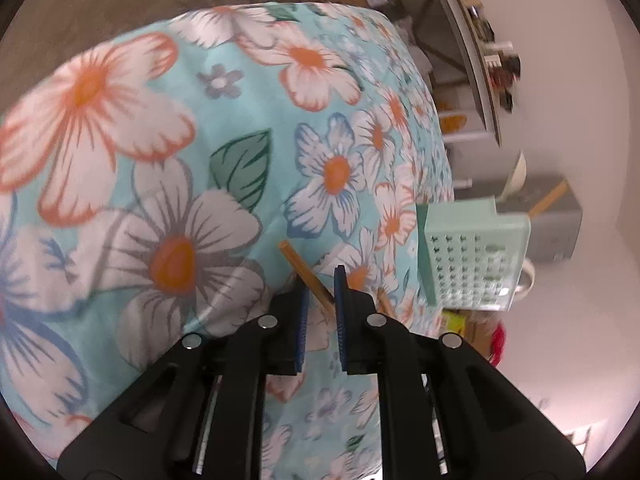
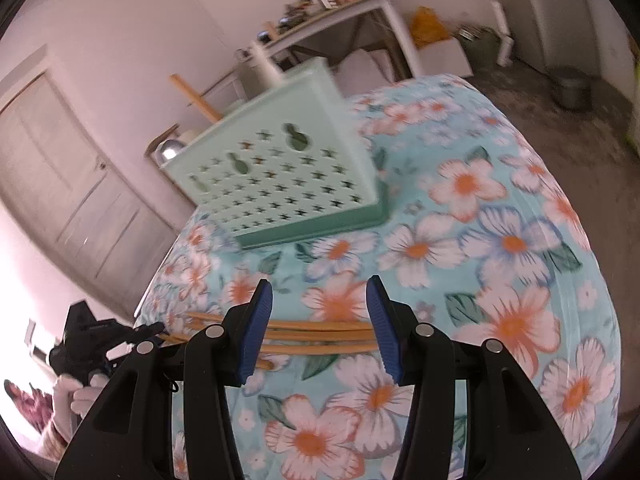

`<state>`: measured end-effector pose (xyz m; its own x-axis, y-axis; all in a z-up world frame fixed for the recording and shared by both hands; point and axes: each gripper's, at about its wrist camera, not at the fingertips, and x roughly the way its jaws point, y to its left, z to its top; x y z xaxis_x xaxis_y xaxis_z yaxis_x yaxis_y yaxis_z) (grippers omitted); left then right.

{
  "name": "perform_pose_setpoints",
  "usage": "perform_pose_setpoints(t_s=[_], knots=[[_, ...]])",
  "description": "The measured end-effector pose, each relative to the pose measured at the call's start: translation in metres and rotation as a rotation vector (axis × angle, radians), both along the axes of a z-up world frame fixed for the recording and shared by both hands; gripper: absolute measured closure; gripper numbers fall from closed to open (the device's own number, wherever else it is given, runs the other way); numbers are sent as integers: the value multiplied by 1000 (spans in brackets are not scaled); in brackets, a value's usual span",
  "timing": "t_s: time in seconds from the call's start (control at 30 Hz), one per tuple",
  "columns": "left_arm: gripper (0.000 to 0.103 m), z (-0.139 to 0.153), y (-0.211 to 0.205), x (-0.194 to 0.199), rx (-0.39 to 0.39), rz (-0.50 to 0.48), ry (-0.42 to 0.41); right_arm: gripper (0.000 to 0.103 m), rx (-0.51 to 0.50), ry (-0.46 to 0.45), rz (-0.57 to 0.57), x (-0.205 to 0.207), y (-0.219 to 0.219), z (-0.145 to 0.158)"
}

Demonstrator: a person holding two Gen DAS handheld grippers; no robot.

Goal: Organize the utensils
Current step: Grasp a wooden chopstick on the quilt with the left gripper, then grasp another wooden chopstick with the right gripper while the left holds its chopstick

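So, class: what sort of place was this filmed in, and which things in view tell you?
Probably a room in a home, perhaps used for storage. A floral tablecloth covers the table, a panelled door stands in the wall, and a cluttered shelf with boxes beneath sits on a bare floor.

A lived-in home room. A floral cloth covers the table [image 2: 520,208]. A panelled door [image 2: 68,184] and cluttered shelf [image 2: 340,8] stand behind.

Pale walls [image 2: 120,20], panelled door [image 2: 60,168], cluttered shelf [image 2: 340,4]
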<state>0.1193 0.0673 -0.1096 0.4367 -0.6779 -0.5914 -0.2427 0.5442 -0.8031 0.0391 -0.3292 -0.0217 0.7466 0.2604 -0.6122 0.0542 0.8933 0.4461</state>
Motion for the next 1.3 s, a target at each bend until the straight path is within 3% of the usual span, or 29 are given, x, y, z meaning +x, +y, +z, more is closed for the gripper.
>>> perform_pose_setpoints(t_s=[0.1,0.27,0.53,0.87,1.0,1.17,1.3], knots=[[90,6,1,-2,48,-62,-27,55,-63,-41,129,9,24,15],[89,9,8,-14,76,-113,-59,55,-228,-112,461,29,97,28],[88,9,13,-27,74,-135,-107,75,-449,-61,834,51,182,2],[87,8,15,-34,69,-155,-163,78,-553,25,999,68,209,-23],[87,7,15,-35,73,-156,-171,85,-571,52,1031,74,216,-35],[87,7,15,-36,74,-153,-171,92,-560,32,1024,75,215,-34],[87,8,15,-36,79,-149,-173,96,-529,-10,946,80,204,-21]])
